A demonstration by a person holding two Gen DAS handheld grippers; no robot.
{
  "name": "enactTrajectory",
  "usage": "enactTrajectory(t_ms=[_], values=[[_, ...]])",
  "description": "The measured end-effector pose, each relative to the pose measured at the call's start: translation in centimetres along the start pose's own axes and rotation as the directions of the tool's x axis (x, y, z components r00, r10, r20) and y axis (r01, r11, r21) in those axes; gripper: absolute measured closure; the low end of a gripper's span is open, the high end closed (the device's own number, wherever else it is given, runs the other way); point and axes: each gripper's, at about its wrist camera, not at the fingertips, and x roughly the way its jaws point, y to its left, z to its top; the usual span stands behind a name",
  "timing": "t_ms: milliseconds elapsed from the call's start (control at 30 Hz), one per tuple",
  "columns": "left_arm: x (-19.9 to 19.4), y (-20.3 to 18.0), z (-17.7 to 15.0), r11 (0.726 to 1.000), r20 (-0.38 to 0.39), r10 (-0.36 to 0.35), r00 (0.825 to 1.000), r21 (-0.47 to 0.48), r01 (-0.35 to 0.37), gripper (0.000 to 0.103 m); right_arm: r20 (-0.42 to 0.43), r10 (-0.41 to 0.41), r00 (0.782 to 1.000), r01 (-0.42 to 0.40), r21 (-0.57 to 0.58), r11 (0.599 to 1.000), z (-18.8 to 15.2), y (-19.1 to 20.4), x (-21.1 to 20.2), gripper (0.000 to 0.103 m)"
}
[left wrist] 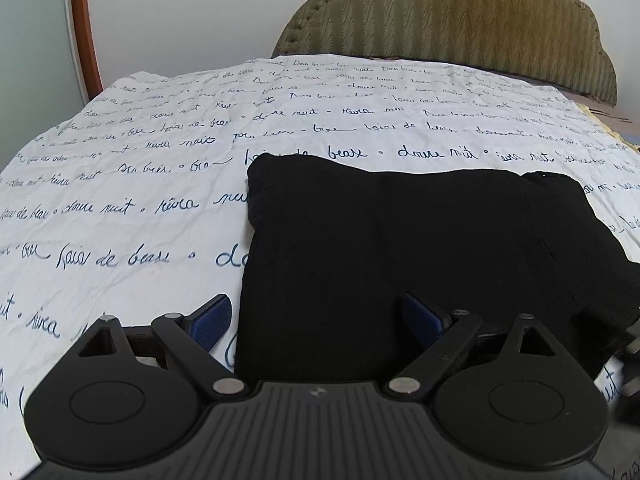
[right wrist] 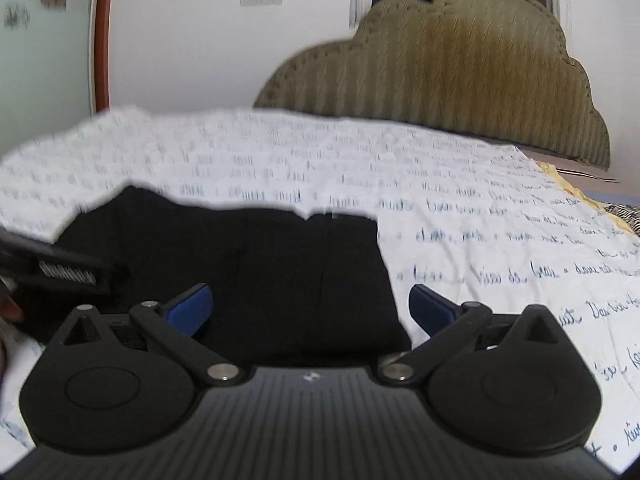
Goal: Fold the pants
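The black pants (left wrist: 420,248) lie folded in a compact rectangle on the white bedsheet with blue script (left wrist: 120,208). My left gripper (left wrist: 318,322) is open and empty, low over the near left edge of the pants. My right gripper (right wrist: 310,308) is open and empty, over the near right edge of the pants (right wrist: 248,264). The left gripper's body shows at the left edge of the right wrist view (right wrist: 60,270). The right wrist view is blurred.
A padded olive headboard (left wrist: 460,20) stands at the far end of the bed, also in the right wrist view (right wrist: 460,72). A white wall and a wood-framed door (left wrist: 84,28) are at the left. A yellow cloth edge (right wrist: 576,196) lies at the bed's right side.
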Motion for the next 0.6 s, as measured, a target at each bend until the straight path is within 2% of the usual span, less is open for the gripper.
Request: enactTrajectory(t_ms=[67,133,333,500,600], values=[[-0.4,0.1,-0.6,1.0,0.01,0.001,1.0,-0.006,-0.001,0.01,-0.038,-0.005,0.999,0.004,-0.016,1.0,-0.8,0.6,0.6,0.0],[-0.8,0.1,-1.1,1.0,0.024,0.003,1.0,-0.007,-0.003,0.01,-0.01,0.001,1.0,-0.001,0.019,1.0,-1.7,0.3,0.4,0.0],[-2.1,0.7,-2.8,1.0,0.053,-0.014,0.999,-0.013,0.014,0.01,-0.047,0.065,0.997,-0.06,0.09,0.994,-3.6,-0.8,0.2,0.0],[-3.3,1.9,-4.0,0.998,0.06,-0.045,0.997,-0.047,0.048,0.01,-0.062,0.064,0.996,-0.062,0.034,0.998,-4.6,-0.3,-0.6,0.0],[-4.8,3.1,-4.8,0.995,0.087,-0.051,0.995,-0.08,0.058,0.01,-0.063,0.032,0.997,-0.033,-0.02,0.999,-5.0,0.2,-1.6,0.0]])
